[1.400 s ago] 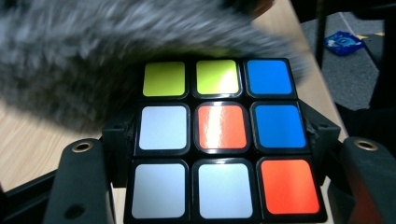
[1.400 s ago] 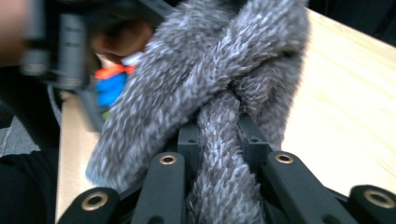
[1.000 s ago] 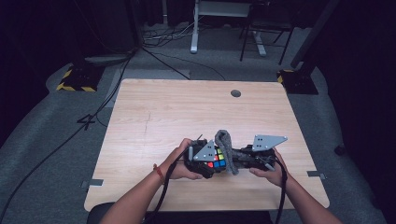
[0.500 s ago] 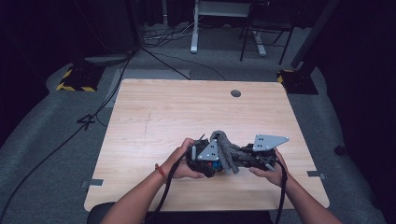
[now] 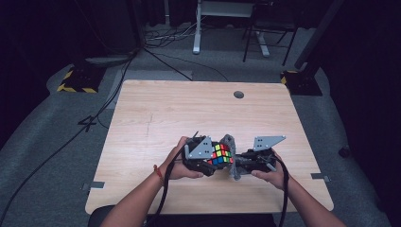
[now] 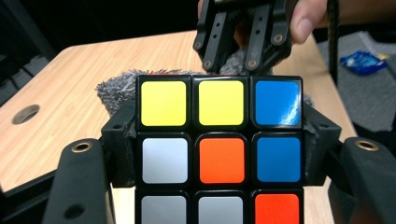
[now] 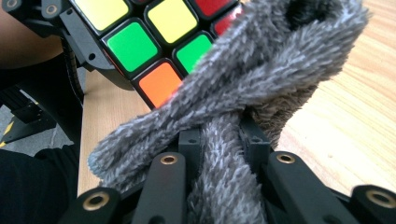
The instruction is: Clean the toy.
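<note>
The left tool [image 5: 215, 160] clamps a cube [image 5: 221, 154], its jaws pressed against two opposite sides, as the left gripper view shows: there the cube [image 6: 219, 140] sits between the black jaws with yellow, blue, white and orange stickers facing the camera. In the high view the cube sits near the front edge of the worktop [image 5: 189, 113], held between the two hands, its coloured face turned up. Just right of it a grey fluffy cloth [image 5: 231, 158] lies against the cube's side. The right tool [image 5: 239, 163] is closed on this cloth; in the right gripper view the cloth [image 7: 252, 84] bunches out from between the jaws and touches the cube [image 7: 154, 42], covering part of its green and red stickers. The right tool's jaws [image 6: 238, 37] also appear behind the cube in the left gripper view.
</note>
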`<state>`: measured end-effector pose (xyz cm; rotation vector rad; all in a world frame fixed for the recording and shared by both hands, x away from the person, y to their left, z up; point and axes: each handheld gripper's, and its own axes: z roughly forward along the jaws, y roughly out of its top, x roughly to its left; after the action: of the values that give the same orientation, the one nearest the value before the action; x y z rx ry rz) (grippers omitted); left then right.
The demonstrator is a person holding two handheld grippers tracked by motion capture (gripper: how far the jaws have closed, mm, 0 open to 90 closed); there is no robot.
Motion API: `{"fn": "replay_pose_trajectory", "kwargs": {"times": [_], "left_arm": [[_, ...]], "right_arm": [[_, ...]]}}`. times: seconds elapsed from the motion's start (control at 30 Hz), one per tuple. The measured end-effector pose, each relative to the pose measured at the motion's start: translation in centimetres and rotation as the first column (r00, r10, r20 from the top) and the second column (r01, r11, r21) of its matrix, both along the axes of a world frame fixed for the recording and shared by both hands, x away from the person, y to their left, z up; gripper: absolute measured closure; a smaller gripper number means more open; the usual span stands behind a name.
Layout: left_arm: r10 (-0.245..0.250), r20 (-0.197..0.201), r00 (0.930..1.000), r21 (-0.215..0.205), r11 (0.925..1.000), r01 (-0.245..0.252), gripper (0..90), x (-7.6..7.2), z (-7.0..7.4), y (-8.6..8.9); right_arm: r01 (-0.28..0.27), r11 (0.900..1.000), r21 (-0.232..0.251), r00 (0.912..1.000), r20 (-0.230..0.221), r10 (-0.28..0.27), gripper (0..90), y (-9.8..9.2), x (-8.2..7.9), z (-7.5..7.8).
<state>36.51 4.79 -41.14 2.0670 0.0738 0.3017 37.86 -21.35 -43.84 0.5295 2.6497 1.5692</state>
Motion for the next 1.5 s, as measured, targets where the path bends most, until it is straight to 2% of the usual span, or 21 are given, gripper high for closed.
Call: {"fn": "replay_pose_trajectory", "kwargs": {"times": [0.1,0.27,0.4,0.47,0.53,0.7,0.77,0.83,0.9,1.0,1.13,1.23,1.3,1.37,1.43,1.5], "left_arm": [[-0.007,0.000,1.0000,0.001,1.0000,0.007,33.1,0.1,-0.1,0.2],[-0.027,-0.005,0.9996,-0.008,0.9996,0.027,32.9,0.1,0.1,0.7],[-0.027,-0.008,0.9996,0.012,0.9996,0.027,32.8,0.1,-0.1,0.7],[-0.025,0.010,0.9996,0.025,0.9994,0.024,32.7,0.0,-0.1,0.6],[-0.021,-0.003,0.9998,0.027,0.9994,0.021,32.7,-0.1,-0.1,0.5],[-0.008,0.014,0.9999,0.102,0.9947,0.007,32.8,-0.1,-0.6,-0.2],[-0.007,0.019,0.9998,0.130,0.9915,0.005,32.9,-0.1,-0.9,-0.6],[0.000,0.027,0.9996,0.157,0.9876,-0.004,33.1,-0.1,-1.1,-0.9],[-0.003,0.016,0.9999,0.153,0.9883,0.001,33.3,-0.1,-1.1,-0.8],[0.001,0.012,0.9999,0.133,0.9911,-0.002,33.4,-0.2,-0.8,-0.7],[0.001,0.014,0.9999,0.108,0.9942,-0.002,33.5,-0.2,-0.4,-0.5],[0.010,0.012,0.9999,0.096,0.9953,-0.011,33.5,0.0,-0.2,-0.1],[0.012,0.005,0.9999,0.093,0.9956,-0.012,33.5,0.3,-0.2,0.2],[0.038,0.016,0.9992,0.113,0.9928,-0.040,33.6,0.5,-0.4,0.4],[0.036,-0.003,0.9993,0.118,0.9923,-0.036,33.5,0.8,-0.7,0.4],[0.022,-0.015,0.9996,0.127,0.9917,-0.020,33.5,0.7,-1.0,0.0]], "right_arm": [[-0.007,0.999,0.038,0.9999,-0.014,0.008,76.2,-0.4,0.1,0.0],[-0.018,0.997,0.070,0.9998,0.007,0.017,76.2,-0.5,-0.3,0.5],[-0.026,0.996,0.087,0.9996,0.016,0.024,76.2,-0.5,-0.4,0.8],[-0.028,0.994,0.101,0.9995,0.018,0.027,76.2,-0.6,-0.5,0.9],[-0.029,0.993,0.118,0.9995,0.018,0.027,76.2,-0.8,-0.6,1.2],[-0.028,0.995,0.096,0.9983,0.054,0.023,76.2,-0.6,-0.9,1.7],[-0.034,0.993,0.113,0.9979,0.058,0.028,76.2,-0.6,-1.0,1.9],[-0.024,0.997,0.070,0.9963,0.085,0.018,76.2,-0.3,-1.3,2.0],[-0.017,0.998,0.056,0.9950,0.099,0.011,76.3,-0.2,-1.3,2.0],[0.007,1.000,0.001,0.9932,0.116,-0.007,76.5,-0.1,-1.3,1.9],[0.038,0.996,-0.087,0.9959,0.085,-0.030,76.5,0.0,-0.5,0.7],[0.017,0.994,-0.112,0.9983,0.057,-0.011,76.6,0.1,-0.3,0.0],[0.000,0.995,-0.101,0.9981,0.061,0.006,76.5,0.2,-0.5,0.1],[-0.009,0.996,-0.090,0.9970,0.075,0.016,76.5,0.3,-0.7,0.4],[-0.030,0.998,-0.055,0.9962,0.079,0.035,76.5,0.2,-1.0,0.9],[-0.028,0.998,-0.050,0.9931,0.112,0.033,76.5,0.4,-1.5,1.5]]}}
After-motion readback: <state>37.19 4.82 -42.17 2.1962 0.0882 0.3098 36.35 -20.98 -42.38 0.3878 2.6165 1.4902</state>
